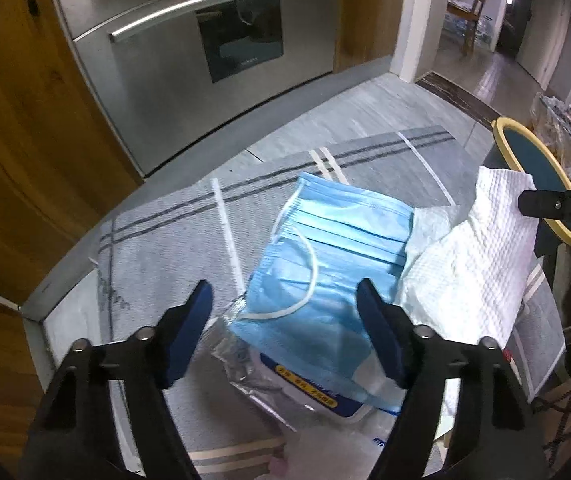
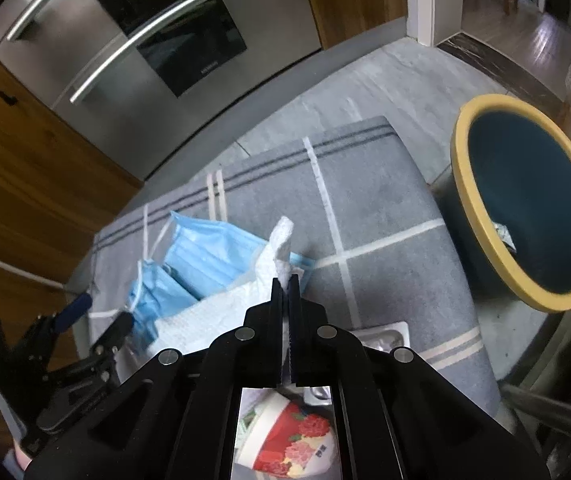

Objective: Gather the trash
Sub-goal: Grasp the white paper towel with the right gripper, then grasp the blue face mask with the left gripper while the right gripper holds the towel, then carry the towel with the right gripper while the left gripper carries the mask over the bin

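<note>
Your right gripper (image 2: 284, 280) is clenched on a corner of the white paper towel (image 2: 213, 312), which drapes over the blue face mask (image 1: 325, 248) on the grey mat (image 2: 385, 200). Your left gripper (image 1: 285, 308) hangs with its jaws apart over the mask's near edge, the mask between the fingers but not pressed. The yellow-rimmed bin (image 2: 481, 216) stands just beside the mat, past the towel from the mask.

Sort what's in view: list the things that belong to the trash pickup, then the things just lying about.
Belongs to the job:
- paper towel, pinched in the right gripper
- blue face mask, under the open left gripper
- clear wrapper
- bin

Just lying about:
- grey rug
- steel oven
- wooden chair
</note>
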`<state>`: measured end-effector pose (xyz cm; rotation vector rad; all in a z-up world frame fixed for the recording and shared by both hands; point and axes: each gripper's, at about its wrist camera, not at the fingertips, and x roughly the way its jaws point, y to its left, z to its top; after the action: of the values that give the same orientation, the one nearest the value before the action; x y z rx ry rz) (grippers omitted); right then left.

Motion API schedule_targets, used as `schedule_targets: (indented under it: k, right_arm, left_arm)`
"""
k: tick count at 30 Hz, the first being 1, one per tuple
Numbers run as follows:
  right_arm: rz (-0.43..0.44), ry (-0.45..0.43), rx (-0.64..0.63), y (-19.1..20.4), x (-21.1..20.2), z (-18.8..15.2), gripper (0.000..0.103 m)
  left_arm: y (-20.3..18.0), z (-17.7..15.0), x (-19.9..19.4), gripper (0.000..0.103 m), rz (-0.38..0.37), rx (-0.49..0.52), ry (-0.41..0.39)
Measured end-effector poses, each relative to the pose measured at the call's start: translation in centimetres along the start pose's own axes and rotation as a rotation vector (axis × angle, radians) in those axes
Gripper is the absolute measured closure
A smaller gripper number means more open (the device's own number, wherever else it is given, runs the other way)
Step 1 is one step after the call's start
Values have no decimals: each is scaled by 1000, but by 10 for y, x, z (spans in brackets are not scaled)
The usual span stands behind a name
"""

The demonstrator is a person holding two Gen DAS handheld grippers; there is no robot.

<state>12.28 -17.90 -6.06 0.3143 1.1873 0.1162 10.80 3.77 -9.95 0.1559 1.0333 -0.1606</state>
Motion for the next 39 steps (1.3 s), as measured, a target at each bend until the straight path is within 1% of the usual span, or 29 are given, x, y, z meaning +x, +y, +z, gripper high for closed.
schedule_targets:
  k: [4, 5, 8, 10, 11, 12, 13, 15, 16, 18, 20, 23, 30, 34, 39]
  right_arm:
    - [-1, 3, 2, 0, -1, -2, 100]
    - [0, 4, 2, 0, -1, -2, 100]
    - [-3, 9, -4, -1, 1, -2, 100]
    - [-3, 8, -9, -1, 0, -2, 100]
    - [-3, 7, -10, -1, 0, -1, 100]
    - [-5, 5, -11, -1, 0, -1, 100]
    - [-4, 4, -11, -2, -1, 0, 100]
    - [-3, 3, -8, -3, -1, 0, 100]
    - [-4, 2, -7, -4, -1, 0, 100]
    - [-1, -2, -4, -5, -2, 2, 100]
    - [6, -9, -3, -5, -5, 4, 100]
    - [26, -34, -9, -3, -13, 8, 100]
    - [41, -138, -59, 5, -43, 18, 100]
    - [73, -200, -75, 7, -64, 25, 100]
    - [84, -282, -90, 5, -88, 33, 100]
  left_arm:
    - [-6, 2, 12, 44, 0, 20, 21]
    - [-6, 2, 14, 47, -2, 18, 27]
    - [-6, 3, 21, 50, -2, -3, 35]
    - [-5, 4, 25, 63, -8, -16, 39]
    - [-5, 4, 27, 75, -15, -19, 45]
    - [-6, 4, 29, 82, -13, -18, 51]
    - [-7, 4, 30, 83, -6, -14, 54]
    - [-7, 4, 31, 94, -1, -6, 54]
    - [-7, 4, 30, 95, -3, -7, 52]
    - [-5, 6, 25, 100, -6, -24, 31]
    - [-4, 7, 17, 100, -7, -41, 1]
    - [-5, 12, 0, 100, -35, -67, -59]
    - [-23, 26, -42, 100, -64, -15, -203]
    - [-26, 33, -57, 100, -92, -9, -246]
    - [-32, 41, -72, 100, -128, -6, -293]
